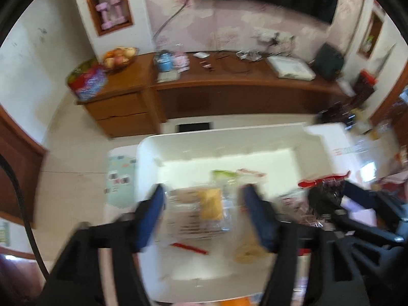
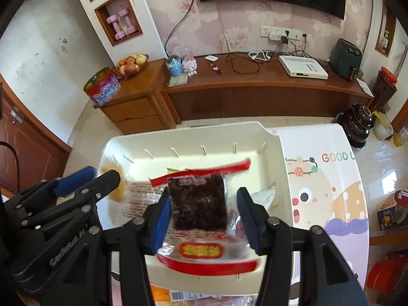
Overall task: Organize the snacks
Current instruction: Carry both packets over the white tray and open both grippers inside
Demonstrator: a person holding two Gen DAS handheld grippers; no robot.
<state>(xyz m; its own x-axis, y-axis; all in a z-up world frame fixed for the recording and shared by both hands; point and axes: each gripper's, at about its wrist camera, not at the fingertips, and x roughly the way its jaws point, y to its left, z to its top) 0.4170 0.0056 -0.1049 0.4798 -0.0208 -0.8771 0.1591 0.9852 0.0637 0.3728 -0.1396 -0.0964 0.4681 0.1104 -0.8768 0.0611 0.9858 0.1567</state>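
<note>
Between your right jaws hangs the dark packet (image 2: 200, 201), red band at its top and bottom. The right gripper (image 2: 202, 209) has its blue pads set wide; the left pad seems to touch the packet's edge, the right pad stands apart from it, so I cannot tell whether you hold it or it is already dropping. It sits above the near end of the bin (image 2: 278, 153), the white tub that is your landmark.

If you mean to lay it down, lower it flat onto the bin floor first. It is a slack foil bag and, I judge, will flop or slide toward the near wall if let go from height. Keep it to the right half of the bin, beside the clear wrapper (image 2: 264, 195) lying against the right wall.

Your left gripper (image 1: 204, 214) is spread wide over the left half of the bin (image 1: 145, 168), holding nothing. Under it lie a clear pack (image 1: 204, 211) with a yellow patch and, nearer you, a pale round snack (image 1: 248, 251). That view is blurred, so let the gripper settle before you close on anything.

Mind the two grippers: inside the bin they are near each other, the left one just left of the packet. Work one at a time.
</note>
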